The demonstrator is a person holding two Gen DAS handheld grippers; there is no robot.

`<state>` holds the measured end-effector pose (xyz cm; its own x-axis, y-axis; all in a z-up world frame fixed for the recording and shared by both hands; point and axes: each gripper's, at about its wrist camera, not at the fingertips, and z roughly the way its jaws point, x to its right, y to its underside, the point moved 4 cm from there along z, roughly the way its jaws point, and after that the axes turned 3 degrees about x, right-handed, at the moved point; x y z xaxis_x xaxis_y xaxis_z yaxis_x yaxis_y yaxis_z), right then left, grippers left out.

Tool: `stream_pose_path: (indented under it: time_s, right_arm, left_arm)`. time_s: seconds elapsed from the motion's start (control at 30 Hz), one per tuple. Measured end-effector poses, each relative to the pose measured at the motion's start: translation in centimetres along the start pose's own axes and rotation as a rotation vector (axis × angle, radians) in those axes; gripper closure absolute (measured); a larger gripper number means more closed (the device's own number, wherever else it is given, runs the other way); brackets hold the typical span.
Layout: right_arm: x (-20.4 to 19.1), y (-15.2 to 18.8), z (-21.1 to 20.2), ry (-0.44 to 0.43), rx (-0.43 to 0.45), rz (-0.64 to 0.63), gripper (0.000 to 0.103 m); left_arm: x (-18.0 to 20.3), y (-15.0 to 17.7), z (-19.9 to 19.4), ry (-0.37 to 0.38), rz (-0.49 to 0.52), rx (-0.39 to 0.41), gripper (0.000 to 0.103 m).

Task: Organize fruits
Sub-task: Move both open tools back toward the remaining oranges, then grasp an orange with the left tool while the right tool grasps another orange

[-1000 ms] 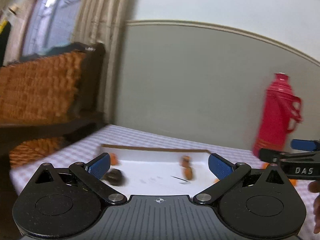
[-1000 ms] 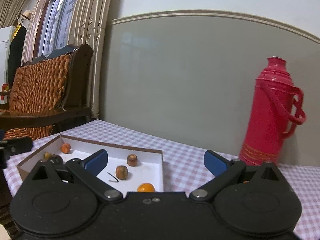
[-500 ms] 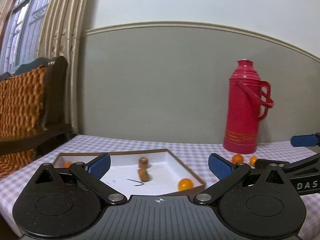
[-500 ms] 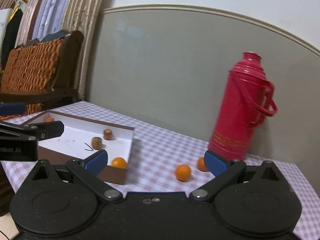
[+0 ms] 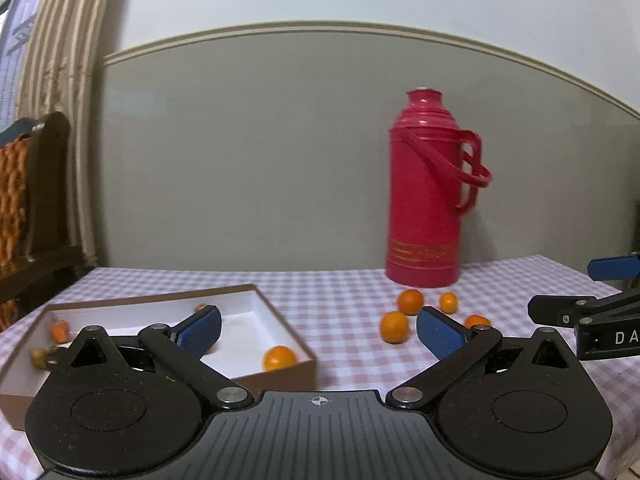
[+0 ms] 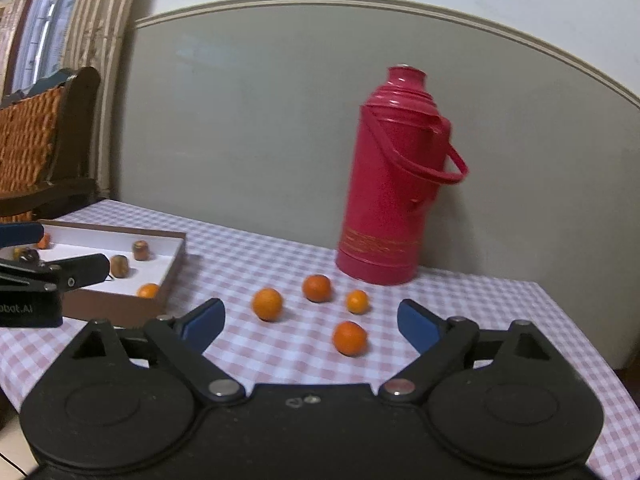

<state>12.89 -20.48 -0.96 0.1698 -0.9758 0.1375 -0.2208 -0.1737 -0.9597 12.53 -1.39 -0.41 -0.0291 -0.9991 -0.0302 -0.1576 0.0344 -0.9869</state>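
Right gripper (image 6: 310, 326): jaws spread, just been narrowing, nothing between the pads. Left gripper (image 5: 318, 330): jaws spread, empty. Four oranges (image 6: 267, 304) lie loose on the checked tablecloth (image 6: 460, 300), near the red flask (image 6: 394, 184). Brown box (image 5: 280, 320), left, holds one orange (image 5: 279, 358) and small fruits.

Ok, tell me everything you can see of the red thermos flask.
The red thermos flask stands upright at the back of the checked tablecloth, close to the grey wall. It looks plastic: a tall cylinder with a ribbed shoulder, narrow cap, looped handles on its right and gold bands near the base. Nothing touches it; four oranges lie just in front.
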Motion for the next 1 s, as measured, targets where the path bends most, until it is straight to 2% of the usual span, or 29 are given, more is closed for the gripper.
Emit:
stream_pose_path:
  time_s: [0.17,0.3,0.33,0.37,0.4,0.47,0.53,0.63,0.9,1.0]
  right_arm:
    - [2.0,0.9,0.4,0.022,-0.025,0.031,0.021]
    - [3.2,1.4,1.6,0.039,-0.045,0.050,0.028]
    - [3.5,1.6,2.3,0.043,-0.056,0.053,0.029]
    - [3.7,1.7,2.9,0.044,-0.066,0.053,0.034]
    - [3.8,1.8,3.5,0.042,-0.075,0.054,0.039]
    - [4.1,2.0,4.4,0.039,-0.090,0.060,0.039]
    - [4.4,2.2,5.3,0.038,-0.098,0.073,0.039]
    - [4.5,2.2,6.5,0.030,-0.111,0.079,0.044]
    - [4.2,2.3,11.0,0.004,-0.161,0.081,0.055]
    - [3.8,2.8,12.3,-0.017,-0.200,0.076,0.057]
  left_arm:
    - [1.7,0.2,1.0,0.012,0.013,0.000,0.000]
    - [2.6,0.2,2.5,-0.012,0.039,-0.006,0.001]
    - [2.8,0.3,3.1,-0.018,0.050,-0.014,0.012]
    - [3.1,0.4,3.7,-0.013,0.055,-0.032,0.024]
    - [3.2,0.6,4.4,0.000,0.047,-0.053,0.025]
    - [3.5,1.0,5.5,0.003,0.031,-0.088,0.025]
    - [4.0,1.1,6.3,0.010,0.037,-0.090,0.026]
    - [4.8,1.2,7.8,0.022,0.048,-0.105,0.044]
    - [6.1,2.3,12.1,0.062,0.046,-0.186,0.045]
    - [6.5,3.0,13.8,0.043,0.062,-0.237,0.045]
